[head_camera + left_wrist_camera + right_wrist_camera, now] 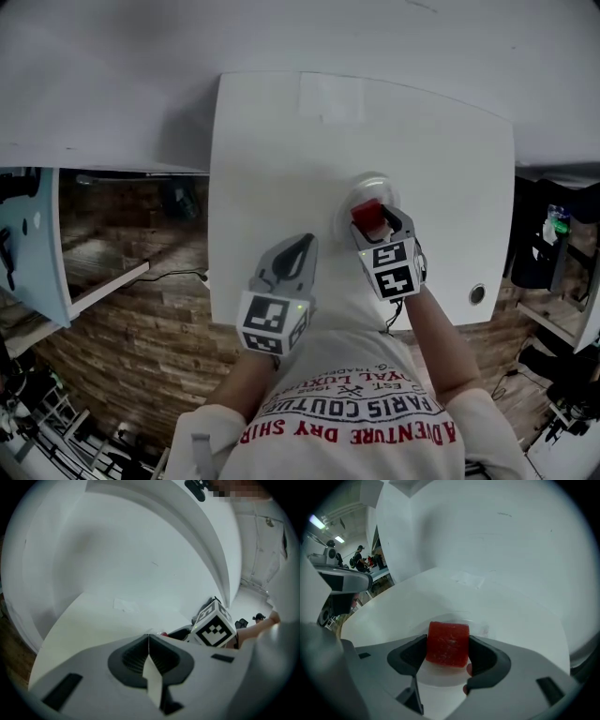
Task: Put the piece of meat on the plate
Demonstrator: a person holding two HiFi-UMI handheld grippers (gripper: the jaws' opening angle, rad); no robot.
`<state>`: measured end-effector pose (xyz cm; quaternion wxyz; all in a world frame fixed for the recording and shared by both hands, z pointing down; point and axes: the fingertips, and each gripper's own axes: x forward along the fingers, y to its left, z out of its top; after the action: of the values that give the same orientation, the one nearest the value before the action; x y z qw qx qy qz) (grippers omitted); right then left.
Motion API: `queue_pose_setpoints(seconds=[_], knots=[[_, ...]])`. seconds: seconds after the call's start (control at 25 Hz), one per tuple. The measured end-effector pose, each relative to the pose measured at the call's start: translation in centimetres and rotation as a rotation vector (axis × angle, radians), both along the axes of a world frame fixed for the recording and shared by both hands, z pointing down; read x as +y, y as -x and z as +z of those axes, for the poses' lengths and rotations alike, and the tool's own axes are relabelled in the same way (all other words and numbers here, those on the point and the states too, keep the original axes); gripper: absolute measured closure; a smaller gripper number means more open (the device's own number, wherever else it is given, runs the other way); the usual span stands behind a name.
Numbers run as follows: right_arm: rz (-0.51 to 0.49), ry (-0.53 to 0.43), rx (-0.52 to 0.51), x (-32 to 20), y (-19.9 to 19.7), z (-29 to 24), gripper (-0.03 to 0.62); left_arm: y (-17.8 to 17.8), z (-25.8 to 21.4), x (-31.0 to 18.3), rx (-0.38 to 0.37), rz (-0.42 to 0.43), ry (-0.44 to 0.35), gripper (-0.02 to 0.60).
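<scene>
Red cube-shaped piece of meat (447, 641) is pinched betw. both jaws of right gripper (382, 223), directly over small clear round plate (439, 679) on white table (281, 150). Prob. lined up for release; contact w/ plate unclear. Left gripper (149, 645) has jaws together, empty, parked alongside, out of the way.

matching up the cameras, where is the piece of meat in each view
Head view: piece of meat right of centre, between the right gripper's jaws, over the plate.
Left gripper view: at most a red speck beyond the shut left gripper; too small to be sure.
Right gripper view: low centre, clamped between the jaws.
Shared landmark: pale patch on the table.
</scene>
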<state>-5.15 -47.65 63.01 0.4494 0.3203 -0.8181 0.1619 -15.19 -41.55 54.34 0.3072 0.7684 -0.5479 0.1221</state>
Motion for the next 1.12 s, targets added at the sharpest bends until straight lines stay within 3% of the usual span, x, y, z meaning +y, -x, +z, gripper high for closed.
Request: queue_pose_setpoints(seconds=[0.36, 0.6, 0.8, 0.88, 1.0, 1.12], knots=[[0.024, 0.06, -0.059, -0.4, 0.2, 0.3, 0.31, -0.7, -0.1, 0.3, -0.004, 0.024, -0.006, 0.574], [0.077, -0.044, -0.059, -0.9, 0.1, -1.9, 0.31, -1.4, -1.1, 0.2, 0.002, 0.038, -0.028, 0.574], [0.118, -0.063, -0.139, -0.4, -0.1, -4.5, 0.321, -1.8, -2.1, 0.2, 0.0, 0.045, -0.05, 0.574], [0.142, -0.098, -0.165, -0.4, -0.6, -5.9, 0.378, -2.0, -2.9, 0.0, -0.003, 0.041, -0.073, 0.574], [0.207, -0.17, -0.201, -0.8, -2.0, -8.5, 0.545, -2.5, -4.2, -0.4, -0.011, 0.051, -0.111, 0.574], [0.253, -0.22, -0.235, -0.6, -3.2, -11.1, 0.58, -3.0, -5.8, -0.8, -0.022, 0.062, -0.149, 0.574]])
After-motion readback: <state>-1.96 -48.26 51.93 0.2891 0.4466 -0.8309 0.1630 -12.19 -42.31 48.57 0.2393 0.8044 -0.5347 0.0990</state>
